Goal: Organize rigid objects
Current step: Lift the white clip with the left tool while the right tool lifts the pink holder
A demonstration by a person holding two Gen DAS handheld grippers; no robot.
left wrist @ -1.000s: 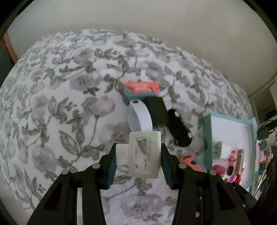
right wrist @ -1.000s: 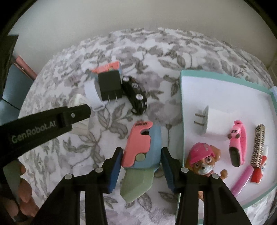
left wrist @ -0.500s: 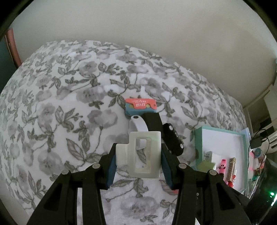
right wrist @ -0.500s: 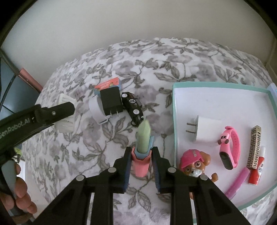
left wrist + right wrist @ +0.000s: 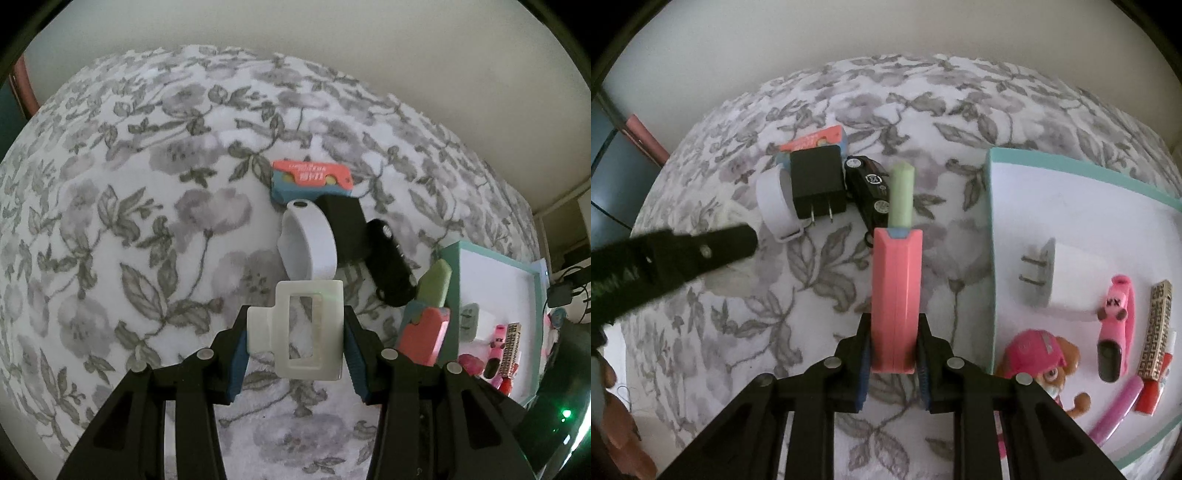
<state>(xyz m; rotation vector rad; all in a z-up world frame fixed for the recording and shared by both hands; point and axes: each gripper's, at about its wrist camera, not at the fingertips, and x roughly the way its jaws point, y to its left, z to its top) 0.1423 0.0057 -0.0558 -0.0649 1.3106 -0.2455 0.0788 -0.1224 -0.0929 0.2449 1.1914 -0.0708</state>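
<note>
**Both grippers carrying items toward the tray**

The right gripper (image 5: 893, 363) is clamping a pink knife (image 5: 895, 295) edge-on, its green blade pointing forward — likely so it drops cleanly into the tray (image 5: 991, 221) at the bed's right edge. The left gripper (image 5: 295, 350) is pinching a white frame (image 5: 310, 328) by its sides. A second ago the knife was lying flat between open jaws — now it is lifted.

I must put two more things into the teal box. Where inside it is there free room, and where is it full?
Bare white floor runs along the teal box far wall, beyond the white charger. The near right corner is crowded: pup toy, pink band, gold bar.
</note>
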